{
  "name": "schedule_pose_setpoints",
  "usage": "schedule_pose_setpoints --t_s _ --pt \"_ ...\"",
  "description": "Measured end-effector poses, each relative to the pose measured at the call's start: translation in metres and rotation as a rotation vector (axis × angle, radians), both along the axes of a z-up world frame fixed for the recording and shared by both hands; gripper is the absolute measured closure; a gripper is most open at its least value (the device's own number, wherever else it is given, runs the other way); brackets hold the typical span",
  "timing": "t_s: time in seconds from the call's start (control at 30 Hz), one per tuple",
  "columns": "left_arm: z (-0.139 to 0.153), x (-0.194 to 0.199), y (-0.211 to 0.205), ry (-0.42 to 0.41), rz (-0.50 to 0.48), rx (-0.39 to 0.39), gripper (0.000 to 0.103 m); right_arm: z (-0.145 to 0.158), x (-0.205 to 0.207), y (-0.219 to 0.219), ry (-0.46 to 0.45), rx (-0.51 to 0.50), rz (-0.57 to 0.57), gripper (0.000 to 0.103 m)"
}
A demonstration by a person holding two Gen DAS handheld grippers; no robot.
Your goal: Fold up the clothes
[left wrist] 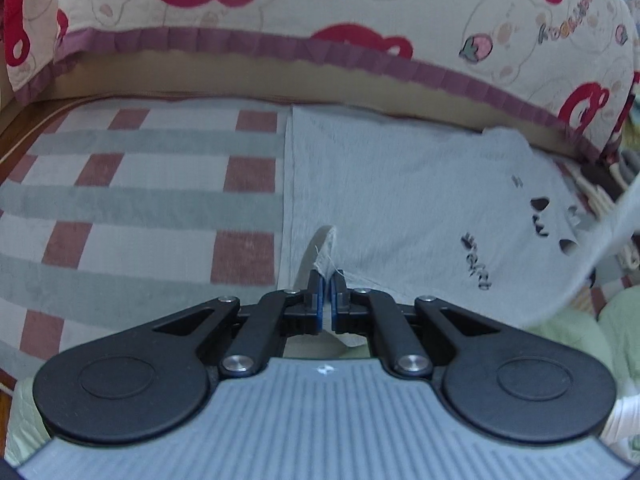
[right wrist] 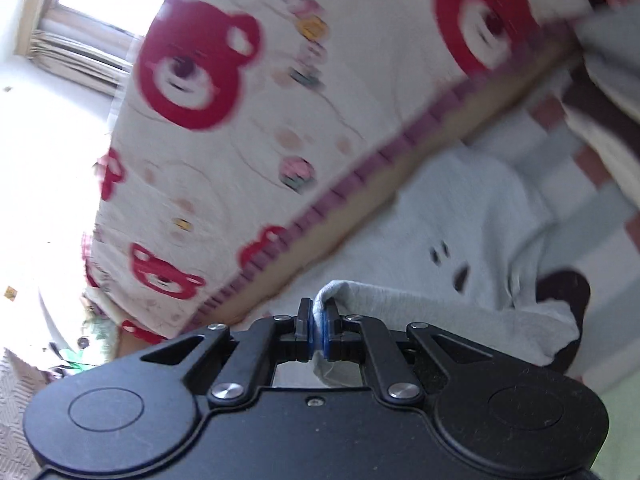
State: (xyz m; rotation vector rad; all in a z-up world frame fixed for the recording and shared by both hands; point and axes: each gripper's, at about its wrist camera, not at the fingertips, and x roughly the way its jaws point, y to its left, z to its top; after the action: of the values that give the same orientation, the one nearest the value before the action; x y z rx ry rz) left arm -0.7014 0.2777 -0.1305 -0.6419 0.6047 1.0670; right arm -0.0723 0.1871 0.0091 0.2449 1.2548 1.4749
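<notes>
— Surface condition? Checked seat cover (left wrist: 132, 200), red, grey and white, runs under a bear-print backrest cover (left wrist: 320, 12) with a purple pleated trim.

— Garment location? Grey T-shirt (left wrist: 400, 184) lies on the seat's right half; its left hem forms a straight edge, with uncovered checked cover beside it.

— Left gripper (left wrist: 326, 280)? Jaws clamped on a raised fold of the near hem.

— Right gripper (right wrist: 318, 316)? Pinched onto a bunched grey edge, lifted above the seat. This view is motion-blurred.

— Far boundary? Shirt reaches close to the backrest.
</notes>
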Motion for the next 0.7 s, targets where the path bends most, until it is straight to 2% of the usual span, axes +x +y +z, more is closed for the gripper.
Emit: schedule_pose_setpoints --t_s 0.17,0.23,0.27,0.33,0.43,0.53,0.57,0.63,0.7 --pt "0.020 -0.015 -0.027 -0.047 -0.017 0.047 0.100 0.050 0.008 -0.071 -0.087 0.136 0.010 0.096" --pt "0.021 -0.023 -0.045 -0.075 -0.039 0.029 0.100 0.044 0.015 -0.108 -0.111 0.150 -0.010 0.096" --pt "0.018 -0.026 -0.052 -0.077 -0.047 0.010 0.100 0.033 0.018 -0.128 -0.127 0.131 -0.027 0.096" --pt "0.011 -0.029 -0.066 -0.071 -0.067 -0.033 0.100 -0.010 0.014 -0.162 -0.159 0.031 -0.058 0.096" --pt "-0.014 -0.029 -0.074 0.002 -0.087 -0.142 0.102 -0.087 0.002 -0.204 -0.184 -0.151 -0.090 0.096" --pt "-0.038 -0.030 -0.070 0.074 -0.081 -0.235 0.103 -0.163 -0.012 -0.231 -0.092 -0.302 -0.110 0.096" --pt "-0.046 -0.031 -0.068 0.096 -0.079 -0.260 0.103 -0.180 -0.016 -0.236 -0.072 -0.333 -0.117 0.096" --pt "-0.054 -0.033 -0.063 0.106 -0.076 -0.295 0.103 -0.192 -0.020 -0.243 -0.067 -0.347 -0.122 0.096" --pt "-0.055 -0.035 -0.060 0.101 -0.073 -0.307 0.103 -0.191 -0.024 -0.247 -0.082 -0.332 -0.116 0.096"
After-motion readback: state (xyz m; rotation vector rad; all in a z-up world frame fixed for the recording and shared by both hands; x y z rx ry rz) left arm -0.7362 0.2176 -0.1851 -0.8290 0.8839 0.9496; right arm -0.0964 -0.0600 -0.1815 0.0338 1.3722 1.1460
